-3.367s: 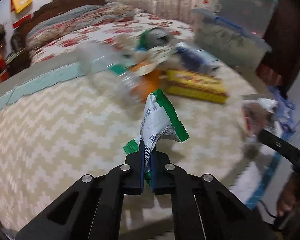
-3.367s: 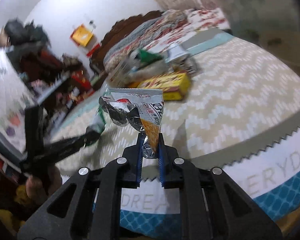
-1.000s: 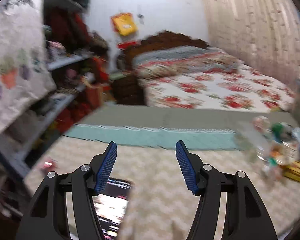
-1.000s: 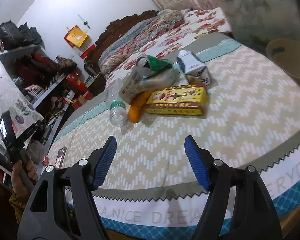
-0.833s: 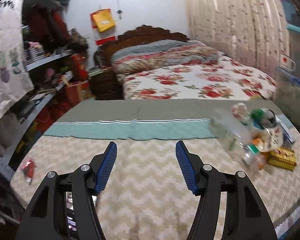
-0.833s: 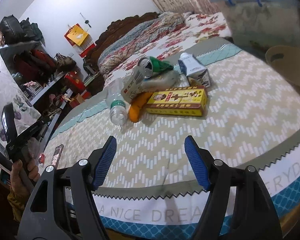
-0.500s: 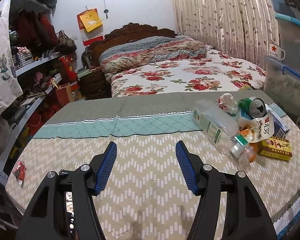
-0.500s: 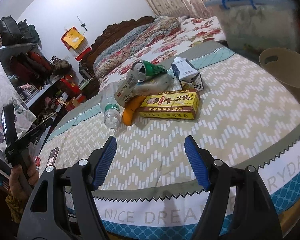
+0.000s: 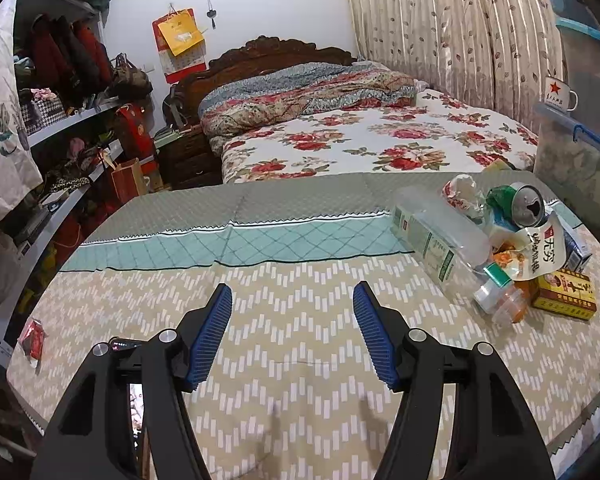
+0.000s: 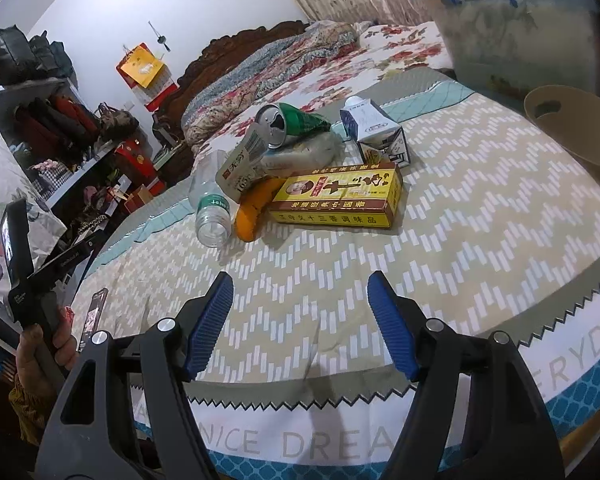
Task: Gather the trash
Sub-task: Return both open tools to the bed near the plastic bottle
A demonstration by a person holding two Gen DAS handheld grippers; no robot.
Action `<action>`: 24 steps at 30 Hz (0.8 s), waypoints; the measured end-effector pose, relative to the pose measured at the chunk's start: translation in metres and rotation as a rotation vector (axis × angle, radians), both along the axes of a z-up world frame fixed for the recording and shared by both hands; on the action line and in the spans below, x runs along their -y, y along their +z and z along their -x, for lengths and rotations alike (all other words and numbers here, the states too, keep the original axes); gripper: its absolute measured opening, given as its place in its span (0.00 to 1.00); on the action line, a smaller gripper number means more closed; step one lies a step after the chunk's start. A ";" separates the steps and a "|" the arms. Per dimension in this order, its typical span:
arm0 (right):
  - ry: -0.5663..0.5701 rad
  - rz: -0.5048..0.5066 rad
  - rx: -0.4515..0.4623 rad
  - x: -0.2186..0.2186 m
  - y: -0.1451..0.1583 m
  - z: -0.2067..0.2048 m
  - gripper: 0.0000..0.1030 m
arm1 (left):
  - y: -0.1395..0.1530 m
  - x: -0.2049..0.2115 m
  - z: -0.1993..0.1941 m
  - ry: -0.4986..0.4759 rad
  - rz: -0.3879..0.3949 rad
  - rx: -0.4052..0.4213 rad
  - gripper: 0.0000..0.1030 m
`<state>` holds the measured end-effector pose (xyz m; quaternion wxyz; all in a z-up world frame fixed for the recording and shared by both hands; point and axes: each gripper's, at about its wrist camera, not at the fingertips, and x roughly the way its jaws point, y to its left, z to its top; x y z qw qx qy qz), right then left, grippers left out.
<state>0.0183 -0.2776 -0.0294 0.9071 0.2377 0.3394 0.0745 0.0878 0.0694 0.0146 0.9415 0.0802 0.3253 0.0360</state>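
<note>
Chevron-patterned cloth (image 10: 480,208) is covering the table, its zigzag edge running along the near side just beyond the right gripper (image 10: 300,322), whose blue fingers are standing wide apart and holding nothing. Trash is lying in one cluster at the far side: a yellow box (image 10: 338,200), a clear bottle (image 10: 212,216), a green can (image 10: 290,124) and a small carton (image 10: 374,136), all touching or overlapping. Bare cloth is stretching between them and both tools. In the left wrist view, the left gripper (image 9: 292,330) is likewise hanging spread and empty, with the pile (image 9: 496,248) at far right.
</note>
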 end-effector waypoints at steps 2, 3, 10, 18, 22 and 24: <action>0.002 0.004 -0.008 -0.002 -0.001 -0.004 0.68 | -0.003 0.001 -0.003 0.001 0.000 -0.007 0.61; 0.003 0.005 -0.012 -0.003 -0.002 -0.006 0.68 | -0.004 0.001 -0.005 0.000 0.002 -0.012 0.61; 0.012 0.015 -0.034 -0.007 -0.006 -0.017 0.68 | -0.014 -0.002 -0.015 0.009 0.014 -0.036 0.62; 0.031 0.030 -0.025 -0.014 -0.001 -0.037 0.63 | -0.024 -0.007 -0.029 0.032 0.037 -0.082 0.63; 0.047 0.036 -0.012 -0.019 0.006 -0.049 0.57 | -0.022 -0.010 -0.033 0.003 0.108 -0.100 0.63; 0.050 0.042 0.006 -0.020 0.012 -0.056 0.55 | -0.019 -0.008 -0.035 -0.037 0.167 -0.112 0.63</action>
